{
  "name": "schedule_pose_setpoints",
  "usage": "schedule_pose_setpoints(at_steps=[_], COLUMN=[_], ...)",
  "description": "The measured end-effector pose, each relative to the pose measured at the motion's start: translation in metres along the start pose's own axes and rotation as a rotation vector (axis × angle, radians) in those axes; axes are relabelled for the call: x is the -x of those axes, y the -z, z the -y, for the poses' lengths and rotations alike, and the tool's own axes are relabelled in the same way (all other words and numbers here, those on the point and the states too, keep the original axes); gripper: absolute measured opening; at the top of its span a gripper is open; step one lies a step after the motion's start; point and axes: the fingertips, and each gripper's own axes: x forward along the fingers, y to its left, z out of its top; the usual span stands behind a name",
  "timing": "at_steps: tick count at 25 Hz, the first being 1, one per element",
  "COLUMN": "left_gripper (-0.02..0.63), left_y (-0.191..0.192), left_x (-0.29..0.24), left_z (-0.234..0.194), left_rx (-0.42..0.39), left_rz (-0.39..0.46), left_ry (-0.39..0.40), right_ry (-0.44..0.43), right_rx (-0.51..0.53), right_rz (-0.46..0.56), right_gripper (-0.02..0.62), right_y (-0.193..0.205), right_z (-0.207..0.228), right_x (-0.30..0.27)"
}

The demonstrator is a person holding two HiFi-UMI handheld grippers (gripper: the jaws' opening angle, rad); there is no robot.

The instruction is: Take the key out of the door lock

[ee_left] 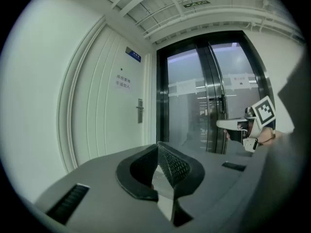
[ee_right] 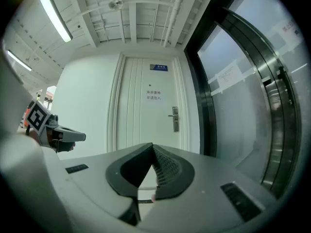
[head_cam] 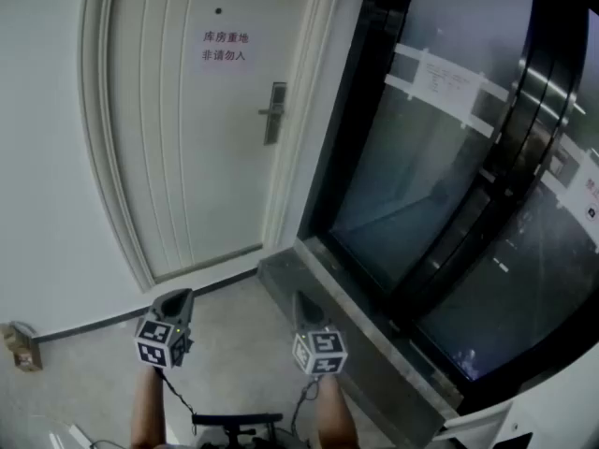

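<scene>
A white door (head_cam: pixel 187 138) stands ahead with a metal lock plate and lever handle (head_cam: pixel 273 112) on its right side. The same lock shows small in the left gripper view (ee_left: pixel 140 110) and in the right gripper view (ee_right: pixel 175 119). A key is too small to make out in any view. Both grippers are held low, well short of the door. My left gripper (head_cam: pixel 178 299) is shut with nothing between its pads (ee_left: pixel 170 161). My right gripper (head_cam: pixel 305 303) is likewise shut and empty, and its pads (ee_right: pixel 165 166) meet at the tip.
Dark glass doors (head_cam: pixel 449 176) with a stone threshold (head_cam: pixel 356 316) fill the right side. A paper sign (head_cam: pixel 226 46) hangs on the white door. A small cardboard box (head_cam: pixel 19 344) sits by the left wall. A black object (head_cam: pixel 239 424) lies at the bottom edge.
</scene>
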Motion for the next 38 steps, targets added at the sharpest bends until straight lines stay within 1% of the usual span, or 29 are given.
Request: schedule_pose_setpoints(at_steps=[3,9,15,23,26,33,38], left_gripper=[0.006,0.007,0.008,0.008,0.007,0.008,0.007], left_y=[-0.003,-0.008,-0.011,-0.022,-0.024,-0.024,-0.027], left_x=[-0.004,-0.011,-0.026,-0.040,-0.047,-0.066,-0.090], left_z=[0.005,0.016,0.034,0.060,0.066,0.062,0.039], left_rx=[0.004,0.007,0.006,0.008,0.003,-0.009,-0.009], left_rz=[0.033,0.038,0.041,0.067,0.067,0.059,0.059], left_ry=[-0.002,-0.005,-0.020,-0.046,-0.052,-0.058,-0.055], right_ry=[-0.002,-0.008,-0.008,-0.055,-0.058,-0.065,-0.056], right_rx=[0.009,-0.021,-0.030,-0.024,-0.022,-0.029,-0.031], right_rz=[-0.002,-0.002,-0.002,0.003,0.002,0.005,0.005], right_gripper=[0.011,0.012,0.012,0.012,0.012,0.012,0.012], right_y=[0.005,0.005,0.007,0.009,0.011,0.012,0.016], right_z=[0.004,0.016,0.041,0.061,0.073,0.082,0.086], right_x=[0.001,0.006,0.013,0.016,0.013,-0.009,-0.039])
